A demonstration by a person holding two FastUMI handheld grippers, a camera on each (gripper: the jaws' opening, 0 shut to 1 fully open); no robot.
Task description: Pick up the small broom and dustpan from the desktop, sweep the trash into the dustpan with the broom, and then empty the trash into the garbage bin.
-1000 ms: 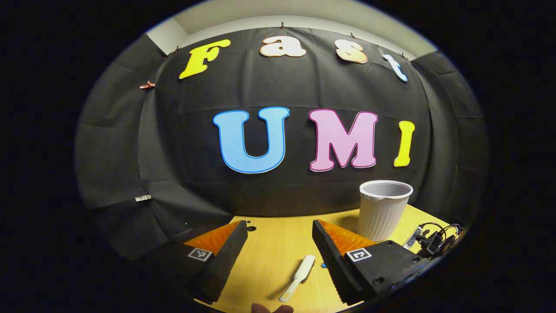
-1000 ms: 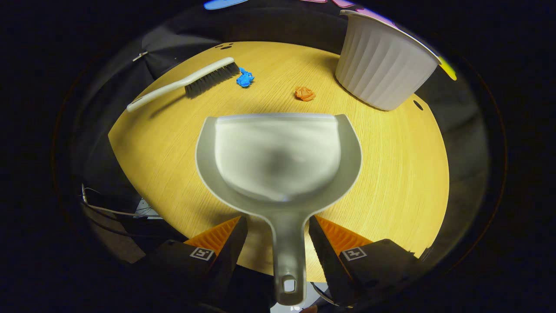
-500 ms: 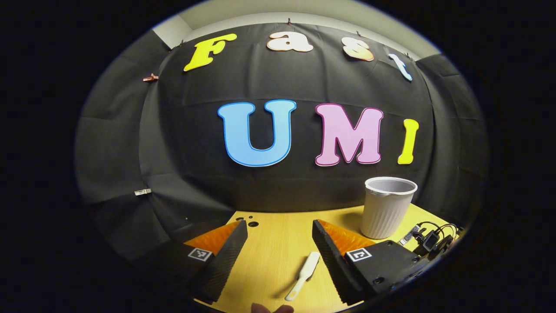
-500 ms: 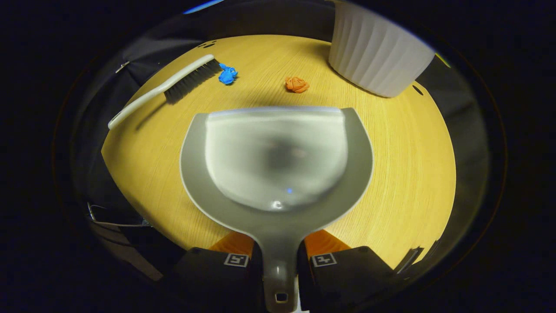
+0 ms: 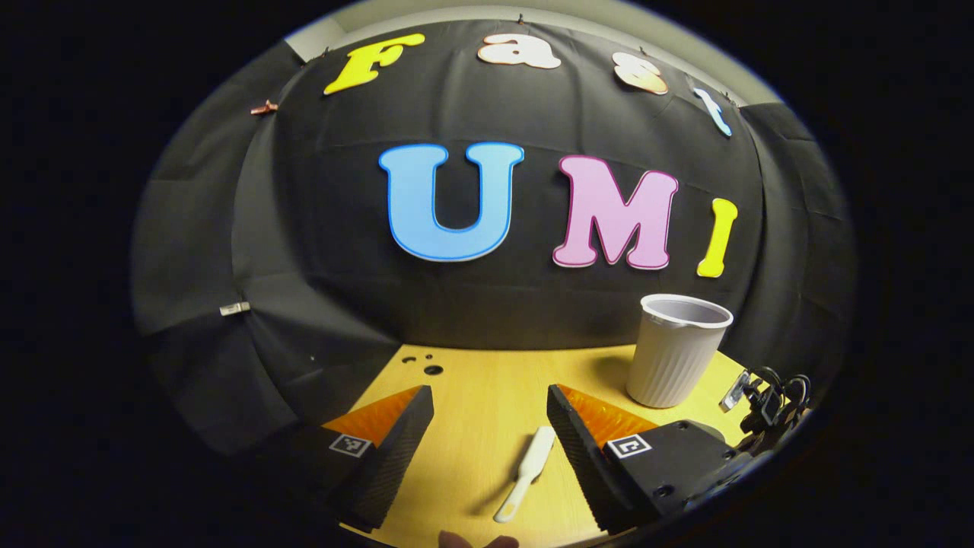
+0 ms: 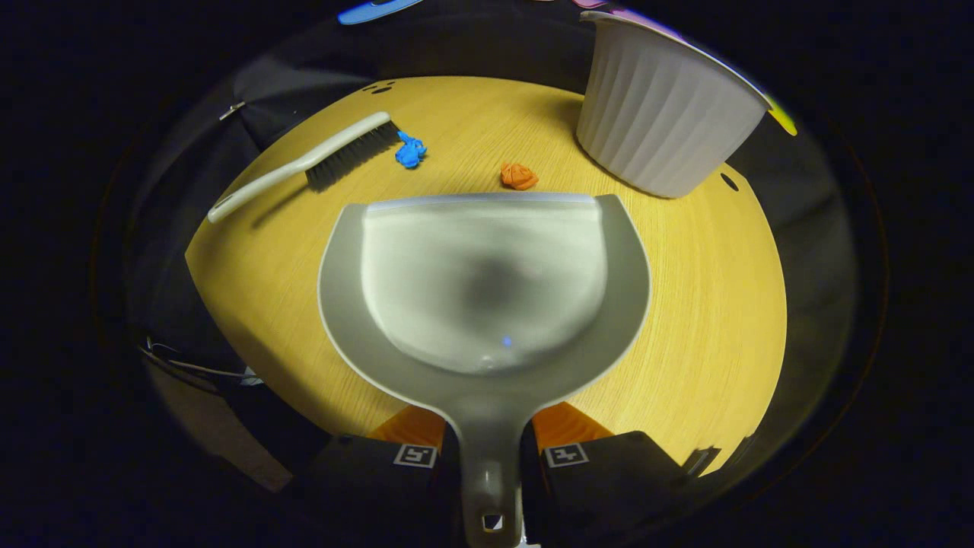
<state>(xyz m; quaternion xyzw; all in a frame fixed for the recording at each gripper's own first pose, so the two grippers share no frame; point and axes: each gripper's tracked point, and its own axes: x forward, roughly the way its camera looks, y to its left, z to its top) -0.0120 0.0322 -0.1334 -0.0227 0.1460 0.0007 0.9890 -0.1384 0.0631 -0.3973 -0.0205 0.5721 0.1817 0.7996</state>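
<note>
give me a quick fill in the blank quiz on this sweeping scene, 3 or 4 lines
1. The right gripper is shut on the handle of the ____.
2. The blue scrap lies right by the bristles of the ____.
3. The left gripper is ____, with the broom handle between its fingers.
4. The scrap nearest the dustpan lip is ____ in colour.

Missing words: dustpan; broom; open; orange

Square tag markers point(image 5: 351, 445) on dark mounts; ridged jaws; screws point(image 5: 660, 491).

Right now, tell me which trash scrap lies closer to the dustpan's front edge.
The orange scrap, just beyond the dustpan lip; the blue scrap lies by the broom bristles.
</note>
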